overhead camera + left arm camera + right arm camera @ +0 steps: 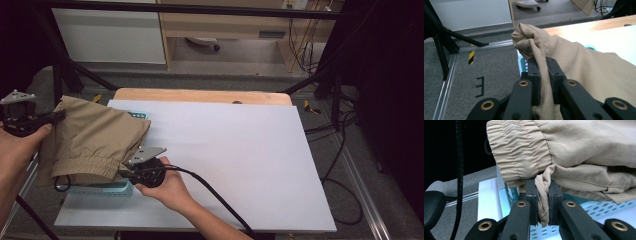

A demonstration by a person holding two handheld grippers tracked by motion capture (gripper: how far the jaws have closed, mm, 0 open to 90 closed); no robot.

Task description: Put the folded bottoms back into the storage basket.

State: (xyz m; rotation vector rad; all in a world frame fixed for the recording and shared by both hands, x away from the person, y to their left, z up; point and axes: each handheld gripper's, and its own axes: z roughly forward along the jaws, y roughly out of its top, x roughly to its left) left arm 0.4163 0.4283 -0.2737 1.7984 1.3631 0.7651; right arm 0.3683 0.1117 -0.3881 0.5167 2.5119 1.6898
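A folded pair of tan trousers [95, 142] with an elastic waistband [521, 152] hangs over a light-blue perforated basket [107, 189] at the table's left edge. My left gripper [59, 116] is shut on a bunched corner of the tan fabric [534, 42] at the far left. My right gripper [125, 173] is shut on a pinched fold of the trousers [543, 195] just under the waistband, at the near side of the basket [584, 207]. The cloth hides most of the basket.
A white sheet [225, 150] covers the wooden table [200, 95]. Black frame posts [60, 60] stand at the left and right. Cables [340, 145] lie on the floor to the right. A black cable [215, 195] trails from my right gripper across the table's near side.
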